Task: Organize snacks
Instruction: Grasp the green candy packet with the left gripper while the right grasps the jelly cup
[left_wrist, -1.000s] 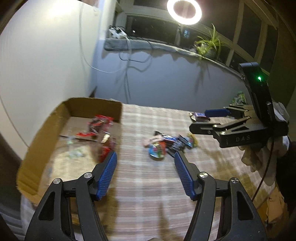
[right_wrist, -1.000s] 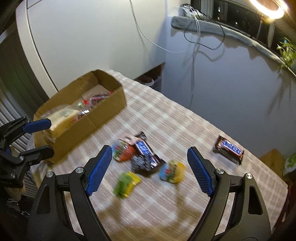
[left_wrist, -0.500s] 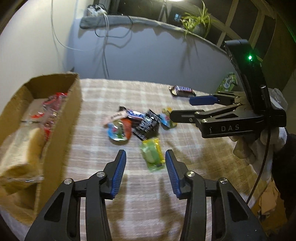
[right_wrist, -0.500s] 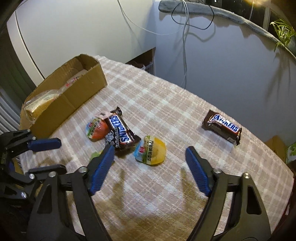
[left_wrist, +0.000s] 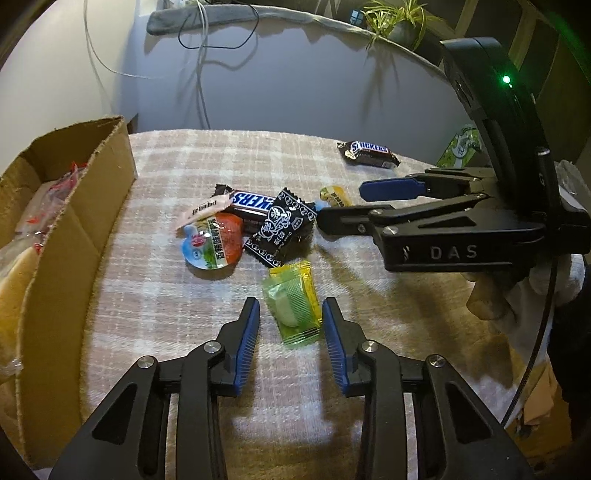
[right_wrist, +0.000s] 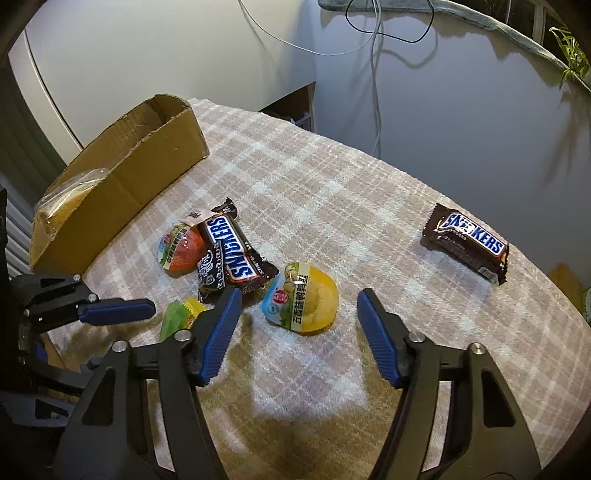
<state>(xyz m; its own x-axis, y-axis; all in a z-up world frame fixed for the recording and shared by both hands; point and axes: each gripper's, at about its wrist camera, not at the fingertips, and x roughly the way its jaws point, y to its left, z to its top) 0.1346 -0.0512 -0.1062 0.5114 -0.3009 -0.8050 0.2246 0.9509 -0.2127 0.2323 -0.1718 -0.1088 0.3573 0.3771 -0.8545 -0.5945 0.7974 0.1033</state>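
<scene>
Snacks lie on the counter (right_wrist: 369, 206); my left gripper (left_wrist: 290, 325) has fingers spread around a green packet (left_wrist: 293, 301), my right gripper (right_wrist: 297, 312) spread around a yellow cup (right_wrist: 304, 301).

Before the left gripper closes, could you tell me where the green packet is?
The green packet lies flat on the tablecloth between the open left gripper's fingertips, just in front of the snack pile.

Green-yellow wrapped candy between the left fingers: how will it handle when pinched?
The green-yellow candy packet lies flat on the tablecloth, so it probably won't roll. Its glossy film wrapper looks thin and likely crinkles or slips under the left gripper. A pale solid piece shows inside, so the middle should resist squeezing; it seems light.
</scene>
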